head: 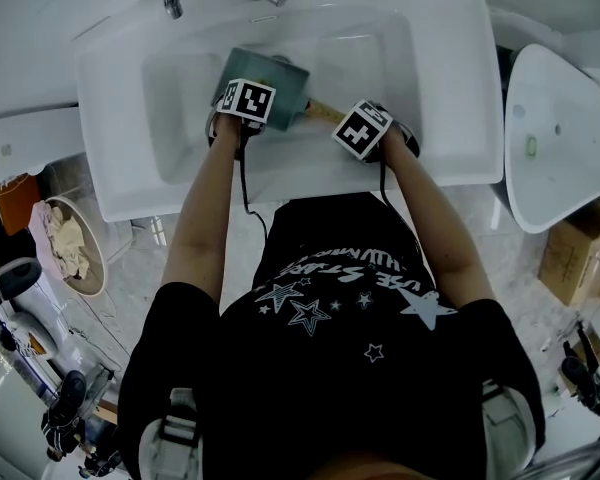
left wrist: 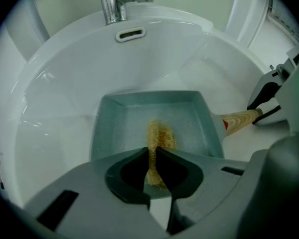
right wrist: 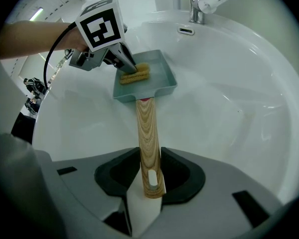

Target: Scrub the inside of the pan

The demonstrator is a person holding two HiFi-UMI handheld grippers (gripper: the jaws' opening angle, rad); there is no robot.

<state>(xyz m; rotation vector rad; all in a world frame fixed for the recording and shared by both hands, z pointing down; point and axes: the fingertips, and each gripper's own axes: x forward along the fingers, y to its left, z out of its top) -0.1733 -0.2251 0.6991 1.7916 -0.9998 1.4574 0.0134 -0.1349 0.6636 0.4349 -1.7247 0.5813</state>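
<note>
White sink; steeply down-pointed, left fingers tight on scrubber in pan, right fingers gripping handle.

White lettering on the black shirt, on the person's side of the left gripper and right gripper, is unreadable; their cubes bear only black-and-white square markers
</note>
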